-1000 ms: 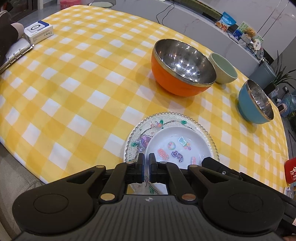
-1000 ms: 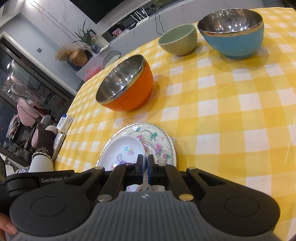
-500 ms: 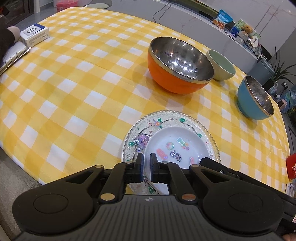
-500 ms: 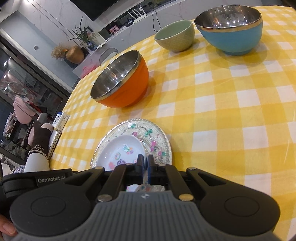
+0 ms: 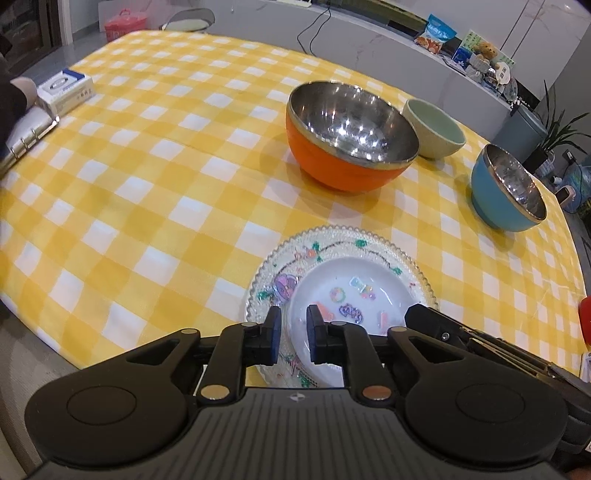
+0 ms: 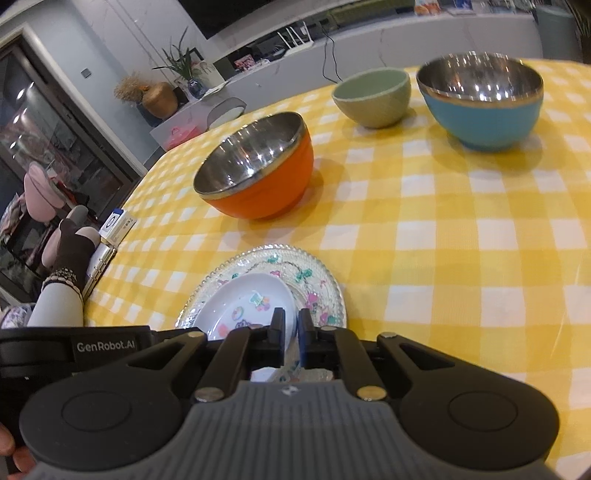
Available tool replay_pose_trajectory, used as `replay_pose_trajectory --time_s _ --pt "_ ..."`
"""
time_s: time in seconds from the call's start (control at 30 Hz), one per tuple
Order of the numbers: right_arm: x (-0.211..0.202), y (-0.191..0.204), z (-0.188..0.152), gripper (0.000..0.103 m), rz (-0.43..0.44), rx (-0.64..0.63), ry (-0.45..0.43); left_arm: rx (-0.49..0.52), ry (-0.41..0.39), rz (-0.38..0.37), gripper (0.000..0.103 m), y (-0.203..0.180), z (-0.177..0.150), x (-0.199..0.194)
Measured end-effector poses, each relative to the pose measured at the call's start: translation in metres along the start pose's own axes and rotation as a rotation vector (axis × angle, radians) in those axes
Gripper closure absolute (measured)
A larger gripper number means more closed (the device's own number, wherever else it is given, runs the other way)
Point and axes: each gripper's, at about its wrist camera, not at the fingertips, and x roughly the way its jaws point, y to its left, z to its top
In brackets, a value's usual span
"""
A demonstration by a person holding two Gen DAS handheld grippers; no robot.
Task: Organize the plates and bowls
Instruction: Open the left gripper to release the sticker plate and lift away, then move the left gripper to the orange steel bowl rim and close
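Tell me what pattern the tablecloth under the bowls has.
The tablecloth is a yellow and white check, clearest in the left wrist view.

A yellow-checked tablecloth (image 5: 147,177) covers the table; a grey marble counter (image 5: 369,48) and potted plant (image 6: 181,62) stand behind.

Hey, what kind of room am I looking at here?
Likely a home dining or living area: a checked tablecloth set with bowls, houseplants on a marble ledge, snack packets on the counter.
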Motion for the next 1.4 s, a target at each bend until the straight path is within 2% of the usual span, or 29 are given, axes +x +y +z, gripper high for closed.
replay_pose_trajectory --time_s 0.07,0.13,0.2,0.37,0.5,0.67,0.77,0.9,1.17,1.4 --pt "-0.003 0.002 0.001 0.081 -0.014 -0.023 -0.021 -0.001 -0.019 -0.002 0.082 0.0 0.002 -0.004" --pt "-0.006 0.003 0.004 0.08 -0.027 -0.038 -0.043 -0.011 -0.047 -0.014 0.078 0.001 0.005 -0.008" --pt "-0.009 0.002 0.006 0.072 -0.035 -0.044 -0.067 -0.032 -0.075 -0.03 0.074 0.003 0.009 -0.011" --pt "-0.015 0.0 0.014 0.066 -0.075 -0.049 -0.122 -0.061 -0.137 -0.042 0.06 0.004 0.02 -0.017" --pt "-0.017 -0.002 0.022 0.055 -0.099 -0.021 -0.149 -0.071 -0.174 -0.036 0.054 0.003 0.036 -0.017" --pt "-0.009 -0.003 0.04 0.047 -0.128 0.052 -0.166 -0.089 -0.238 -0.011 0.045 0.001 0.058 -0.016" --pt "-0.002 0.001 0.052 0.044 -0.131 0.072 -0.179 -0.098 -0.278 -0.008 0.042 -0.002 0.07 -0.015" --pt "0.007 0.006 0.067 0.043 -0.148 0.115 -0.23 -0.121 -0.313 -0.01 0.039 -0.002 0.086 -0.004" --pt "0.04 0.011 0.099 0.043 -0.195 0.139 -0.239 -0.121 -0.34 0.035 0.039 -0.002 0.111 0.024" --pt "0.071 0.011 0.117 0.043 -0.232 0.113 -0.204 -0.107 -0.293 0.039 0.04 -0.004 0.123 0.054"
